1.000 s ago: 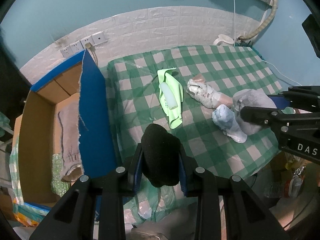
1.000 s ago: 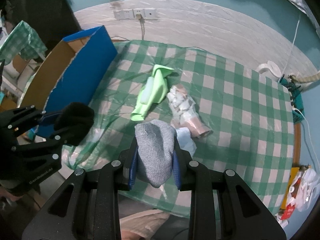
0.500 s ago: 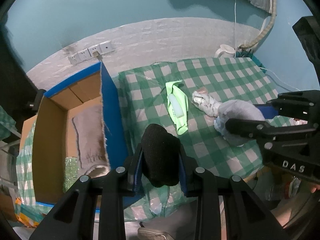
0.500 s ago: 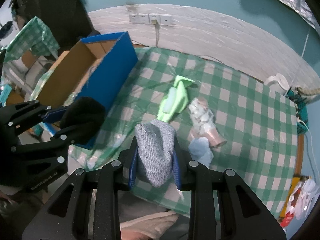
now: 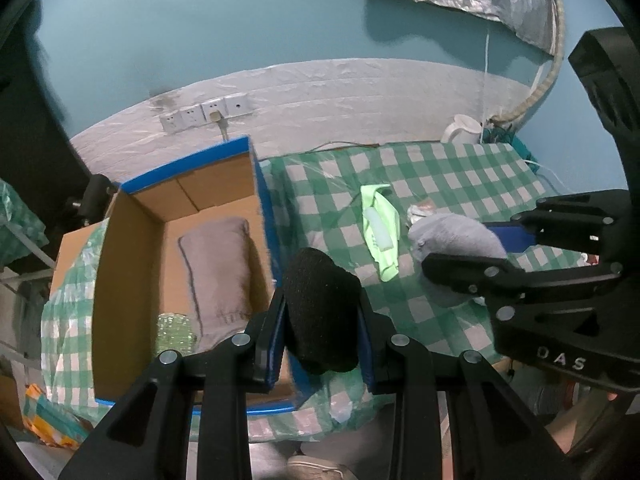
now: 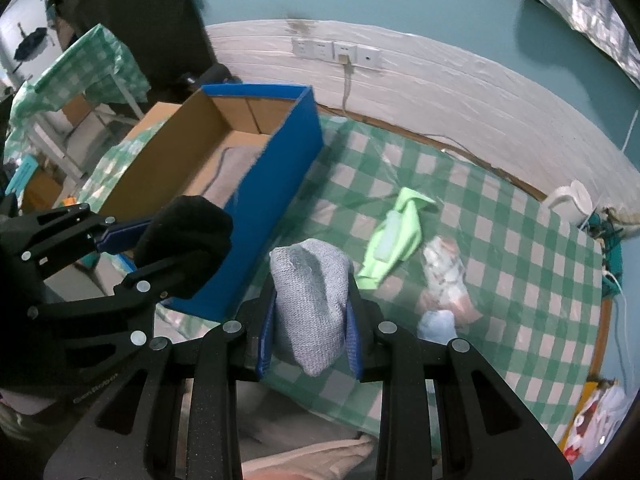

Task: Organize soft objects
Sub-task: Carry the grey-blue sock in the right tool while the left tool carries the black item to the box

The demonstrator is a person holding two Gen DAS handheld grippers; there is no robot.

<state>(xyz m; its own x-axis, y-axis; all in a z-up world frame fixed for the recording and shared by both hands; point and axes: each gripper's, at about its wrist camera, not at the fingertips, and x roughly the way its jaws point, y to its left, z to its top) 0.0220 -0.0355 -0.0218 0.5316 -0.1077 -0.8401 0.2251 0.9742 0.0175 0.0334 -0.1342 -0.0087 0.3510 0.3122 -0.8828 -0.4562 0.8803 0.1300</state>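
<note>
My left gripper (image 5: 322, 320) is shut on a black soft bundle (image 5: 320, 308), held in the air at the near right edge of the blue cardboard box (image 5: 260, 208). My right gripper (image 6: 310, 316) is shut on a grey knitted bundle (image 6: 310, 296), held above the near edge of the green checked table (image 6: 500, 248). The box (image 6: 276, 184) stands left of the table and holds a folded grey cloth (image 5: 218, 272). On the table lie a lime green cloth (image 6: 396, 236), a white and pink bundle (image 6: 444, 276) and a pale blue bundle (image 6: 438, 326).
A green sparkly item (image 5: 174, 328) lies in the box's near corner. A white kettle (image 5: 460, 130) and cables sit at the table's far right corner. Wall sockets (image 5: 208, 114) are behind the box. A second checked table (image 6: 80, 68) stands far left.
Both grippers have risen and swung left toward the box with their bundles still held. The box's inside now shows more fully.
</note>
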